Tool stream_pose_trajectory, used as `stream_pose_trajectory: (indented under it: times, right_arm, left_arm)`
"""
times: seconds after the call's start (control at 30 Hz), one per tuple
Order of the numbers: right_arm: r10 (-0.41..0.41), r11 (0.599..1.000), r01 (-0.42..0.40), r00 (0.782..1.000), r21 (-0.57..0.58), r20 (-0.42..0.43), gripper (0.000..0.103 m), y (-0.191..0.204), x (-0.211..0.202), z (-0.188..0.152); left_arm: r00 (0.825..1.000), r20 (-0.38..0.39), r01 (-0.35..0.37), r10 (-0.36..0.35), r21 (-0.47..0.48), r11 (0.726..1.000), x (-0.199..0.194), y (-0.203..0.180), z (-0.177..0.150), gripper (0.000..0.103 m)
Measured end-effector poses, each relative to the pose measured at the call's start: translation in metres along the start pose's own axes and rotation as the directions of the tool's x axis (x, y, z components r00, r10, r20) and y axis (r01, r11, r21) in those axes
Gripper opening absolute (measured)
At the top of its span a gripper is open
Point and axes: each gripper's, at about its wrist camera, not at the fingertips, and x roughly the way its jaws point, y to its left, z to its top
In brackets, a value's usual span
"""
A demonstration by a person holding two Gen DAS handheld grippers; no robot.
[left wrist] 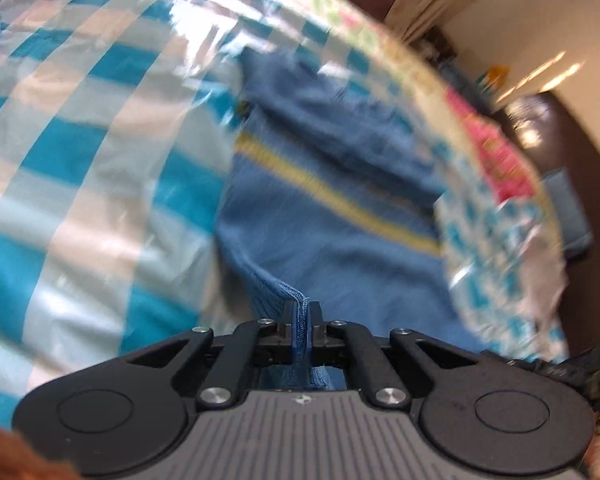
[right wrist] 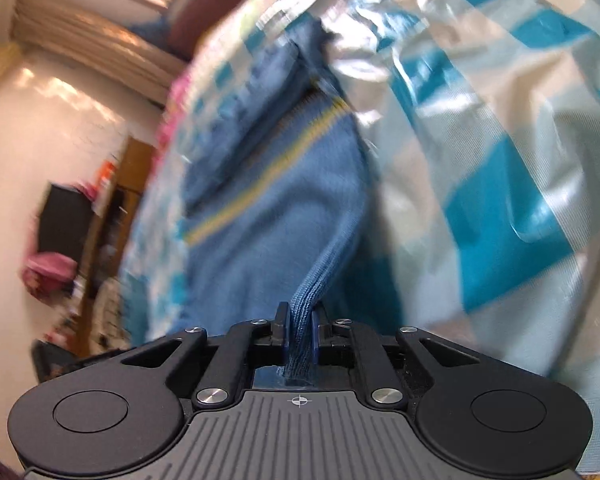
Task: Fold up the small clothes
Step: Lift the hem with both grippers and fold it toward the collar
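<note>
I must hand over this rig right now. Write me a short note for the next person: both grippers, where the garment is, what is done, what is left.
Left gripper: shut on the ribbed edge of the blue knit garment.
Right gripper: shut on another bunched part of the same ribbed edge.
Garment: blue with a yellow stripe, the rest of it lying on the blue-and-white checked plastic cover, its far end rumpled. Both views are blurred.
Done: both holds are taken.
Left: no finished fold is visible. Probably carry the held edge over toward the far end, lay it down, release, then smooth it out.
</note>
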Motion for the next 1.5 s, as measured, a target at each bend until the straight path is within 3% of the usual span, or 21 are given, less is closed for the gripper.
stream_pose_trajectory:
  times: [0.3,0.47,0.53,0.63,0.77,0.97,1.17,1.3,1.37,1.5]
  right_arm:
    - [0.14,0.99,-0.143,0.981,0.017,0.138,0.009,0.03,0.003,0.061]
    - [0.166,0.986,-0.166,0.961,-0.016,0.219,0.009,0.047,0.01,0.113]
    - [0.157,0.987,-0.156,0.958,-0.022,0.238,0.009,0.052,0.021,0.134]
    - [0.148,0.989,-0.15,0.962,-0.008,0.231,0.009,0.056,0.041,0.153]
    - [0.123,0.992,-0.123,0.976,-0.009,0.178,0.009,0.048,0.056,0.144]
    - [0.033,0.996,-0.045,0.988,0.071,0.154,0.009,0.012,0.044,0.117]
    - [0.038,0.995,-0.051,0.987,0.081,0.159,0.009,0.006,0.034,0.109]
    - [0.058,0.995,-0.069,0.987,0.071,0.152,0.009,0.011,0.036,0.107]
    - [0.058,0.996,-0.068,0.988,0.065,0.142,0.009,0.013,0.038,0.105]
    - [0.054,0.996,-0.062,0.99,0.062,0.128,0.009,0.015,0.041,0.103]
  left_arm:
    - [0.981,0.119,0.16,-0.151,-0.066,0.985,0.006,-0.008,0.059,0.008]
    - [0.959,0.211,0.201,-0.188,-0.043,0.979,0.01,-0.012,0.111,0.007]
    - [0.958,0.236,0.17,-0.163,-0.01,0.985,0.015,-0.015,0.128,0.007]
    - [0.968,0.194,0.148,-0.158,0.063,0.987,0.023,-0.02,0.134,0.007]
    - [0.993,0.073,0.068,-0.089,0.243,0.968,0.037,-0.035,0.106,0.007]
    - [0.996,-0.087,0.045,-0.006,0.444,0.895,0.053,-0.056,0.058,0.01]
    - [0.99,-0.122,0.017,0.078,0.633,0.774,0.064,-0.084,0.032,0.027]
    - [0.991,-0.068,-0.035,0.119,0.716,0.697,0.068,-0.094,0.023,0.046]
    - [0.99,-0.044,-0.056,0.133,0.749,0.66,0.07,-0.096,0.021,0.049]
    - [0.984,-0.073,-0.043,0.165,0.792,0.609,0.079,-0.099,0.017,0.05]
